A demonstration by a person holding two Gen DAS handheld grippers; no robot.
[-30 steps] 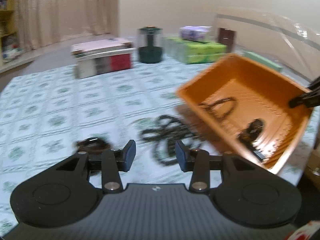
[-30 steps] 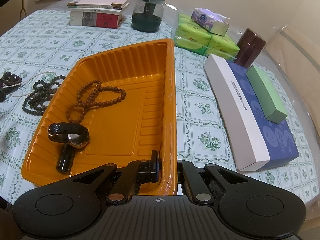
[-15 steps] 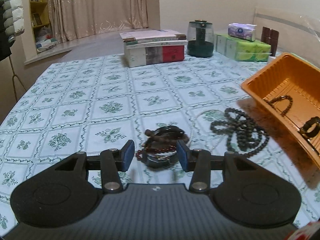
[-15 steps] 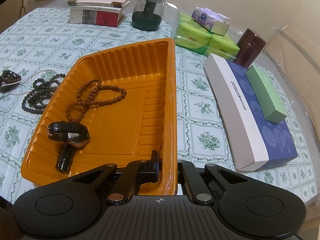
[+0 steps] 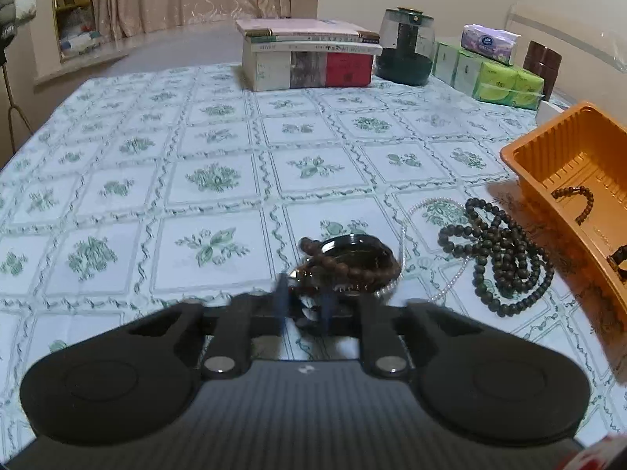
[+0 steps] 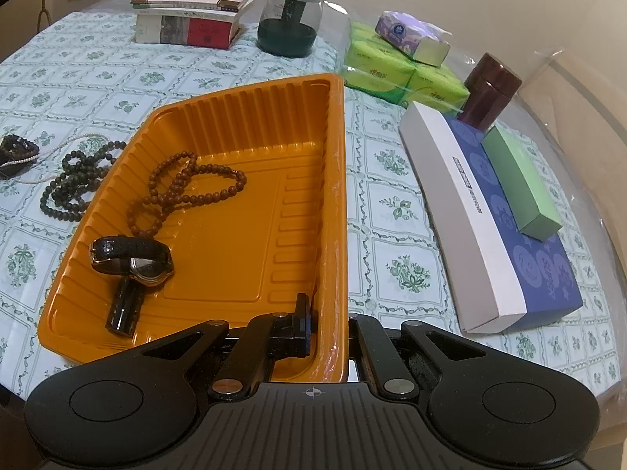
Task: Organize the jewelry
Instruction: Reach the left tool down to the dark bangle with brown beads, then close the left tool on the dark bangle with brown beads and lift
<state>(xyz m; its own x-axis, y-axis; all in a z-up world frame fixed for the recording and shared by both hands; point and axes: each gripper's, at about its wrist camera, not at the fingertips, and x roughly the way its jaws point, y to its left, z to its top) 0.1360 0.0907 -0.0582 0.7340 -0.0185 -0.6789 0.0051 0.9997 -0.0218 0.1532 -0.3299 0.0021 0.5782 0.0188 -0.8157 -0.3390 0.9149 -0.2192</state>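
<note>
I take the orange tray (image 6: pixel 250 180) as my landmark. Inside it I see a brown bead strand (image 6: pixel 184 192) lying toward its far left part and a black wristwatch (image 6: pixel 133 262) nearer me by the left wall. Just outside the tray's left wall lies a dark bead necklace (image 5: pixel 497 254) on the floral tablecloth (image 5: pixel 211 180), with a thin pearl chain (image 5: pixel 419 211) running under it. Further left of the tray sits a small heap: a dark bangle with brown beads (image 5: pixel 348 262) draped over it.

My left gripper (image 5: pixel 303 305) is right at the near edge of that heap; its fingers are motion-blurred and close together, so I cannot tell whether they pinch anything. My right gripper (image 6: pixel 331 325) has its jaws pressed on the tray's near right wall, one finger inside, one outside.

Beyond the tray stand stacked books (image 6: pixel 188 19), a glass jar (image 6: pixel 290 23), green tissue packs (image 6: pixel 392 70) and, to its right, a blue-and-white box (image 6: pixel 490 211).
</note>
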